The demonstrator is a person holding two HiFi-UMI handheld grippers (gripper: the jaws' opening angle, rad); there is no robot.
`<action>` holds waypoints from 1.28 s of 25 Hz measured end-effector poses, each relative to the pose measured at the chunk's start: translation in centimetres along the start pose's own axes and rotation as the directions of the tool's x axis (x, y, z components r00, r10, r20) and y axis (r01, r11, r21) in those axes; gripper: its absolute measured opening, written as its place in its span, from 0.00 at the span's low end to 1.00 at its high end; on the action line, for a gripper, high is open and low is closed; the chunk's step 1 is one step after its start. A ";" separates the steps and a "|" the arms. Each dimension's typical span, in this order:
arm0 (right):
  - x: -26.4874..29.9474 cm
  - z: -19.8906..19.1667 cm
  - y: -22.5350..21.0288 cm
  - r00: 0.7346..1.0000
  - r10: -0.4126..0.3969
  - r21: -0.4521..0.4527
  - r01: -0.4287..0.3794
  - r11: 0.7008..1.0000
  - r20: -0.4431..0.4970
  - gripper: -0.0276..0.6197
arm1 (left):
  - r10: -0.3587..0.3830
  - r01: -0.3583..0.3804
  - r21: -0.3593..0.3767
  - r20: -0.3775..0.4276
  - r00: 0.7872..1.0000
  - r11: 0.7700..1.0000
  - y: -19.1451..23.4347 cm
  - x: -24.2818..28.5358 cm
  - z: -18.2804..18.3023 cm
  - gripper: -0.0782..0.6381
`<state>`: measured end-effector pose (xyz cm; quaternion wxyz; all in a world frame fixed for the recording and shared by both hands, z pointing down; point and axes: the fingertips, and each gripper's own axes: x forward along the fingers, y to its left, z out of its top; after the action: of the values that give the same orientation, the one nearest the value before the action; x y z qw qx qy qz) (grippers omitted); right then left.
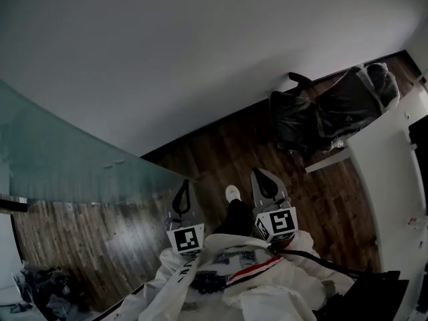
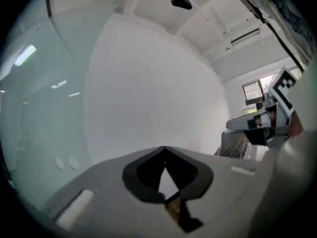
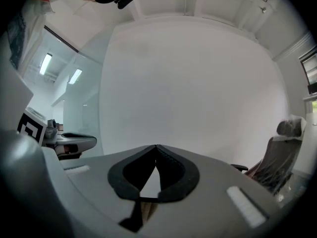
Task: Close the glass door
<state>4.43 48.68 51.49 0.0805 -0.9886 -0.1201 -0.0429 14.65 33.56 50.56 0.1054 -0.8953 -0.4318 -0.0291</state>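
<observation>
The glass door (image 1: 73, 156) is a frosted greenish pane running along the left, its edge ending near my left gripper (image 1: 184, 183). That gripper is shut and holds nothing, just right of the pane's edge and apart from it. My right gripper (image 1: 259, 174) is beside it over the wood floor, also shut and empty. In the left gripper view the glass door (image 2: 39, 108) fills the left side, with two small round fittings (image 2: 67, 162) low on it, and the jaws (image 2: 164, 148) meet at the tips. The right gripper view shows its tips (image 3: 156, 146) touching and the glass door (image 3: 81, 108) at the left.
A plain white wall (image 1: 200, 52) stands straight ahead. A plastic-wrapped office chair (image 1: 328, 112) sits at the back right next to a white desk (image 1: 394, 172). Dark wood floor (image 1: 221, 152) lies between. My shoe (image 1: 232, 192) shows between the grippers. Clutter (image 1: 40, 289) lies at the lower left.
</observation>
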 end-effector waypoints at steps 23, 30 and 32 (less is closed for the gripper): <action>30.5 5.5 0.9 0.869 0.492 -0.059 -0.495 0.867 -0.061 0.05 | 0.384 -0.382 -0.084 0.007 0.923 0.920 11.1 18.2 3.1 0.11; 40.0 6.8 10.1 0.529 0.833 -0.095 -0.849 0.520 -0.161 0.05 | 0.723 -0.725 -0.087 -0.064 0.688 0.683 17.6 19.8 3.3 0.11; 40.9 7.6 11.7 0.432 0.882 -0.089 -0.902 0.423 -0.189 0.05 | 0.797 -0.800 -0.106 -0.077 0.599 0.591 18.3 19.6 4.0 0.11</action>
<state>47.33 48.22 46.54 0.0097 -0.9004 0.4309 -0.0600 41.00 38.43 46.47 0.0536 -0.9983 0.0186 -0.0163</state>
